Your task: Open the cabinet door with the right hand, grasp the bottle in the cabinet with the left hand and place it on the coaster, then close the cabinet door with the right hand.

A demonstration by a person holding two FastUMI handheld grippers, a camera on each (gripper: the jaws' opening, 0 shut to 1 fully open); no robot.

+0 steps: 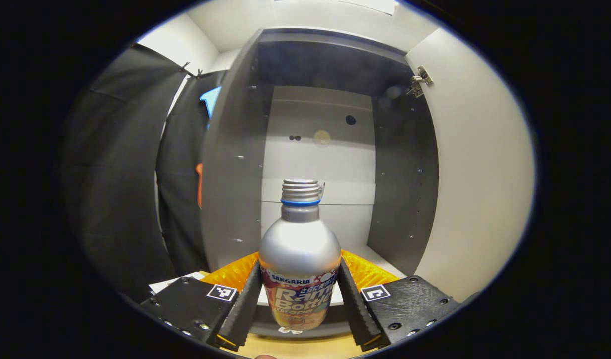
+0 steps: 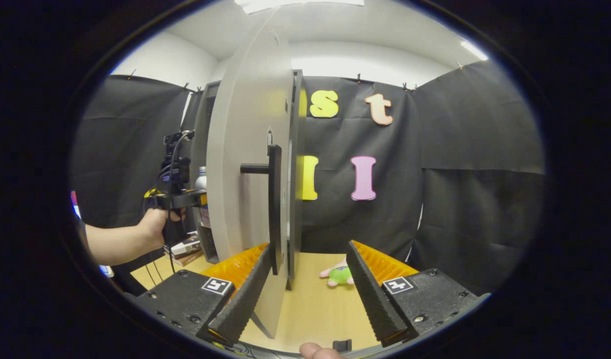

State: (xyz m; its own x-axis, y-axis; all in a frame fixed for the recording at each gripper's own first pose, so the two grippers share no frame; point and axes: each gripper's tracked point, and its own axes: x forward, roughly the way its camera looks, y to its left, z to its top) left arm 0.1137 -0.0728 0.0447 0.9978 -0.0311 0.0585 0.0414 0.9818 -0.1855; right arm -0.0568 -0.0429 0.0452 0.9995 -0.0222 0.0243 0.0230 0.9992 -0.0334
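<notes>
A silver bottle (image 1: 299, 249) with a threaded neck, no cap and a printed label stands upright between the fingers of my left gripper (image 1: 299, 268), which is shut on its lower body. Behind it is the open grey cabinet (image 1: 235, 164), whose shelf space is bare. In the right gripper view the white cabinet door (image 2: 248, 164) stands open, edge toward me, with its black bar handle (image 2: 274, 209). My right gripper (image 2: 305, 249) is open, and the handle's lower end lies just beside its left finger (image 2: 245, 294). A hand holds the left gripper (image 2: 173, 199) with the bottle (image 2: 201, 178) left of the door.
The open door (image 1: 480, 174) with its hinge (image 1: 419, 81) stands to the right of the left gripper. A green and pink plush toy (image 2: 340, 275) lies on the wooden tabletop (image 2: 315, 309). Books (image 2: 186, 248) lie by the cabinet's foot.
</notes>
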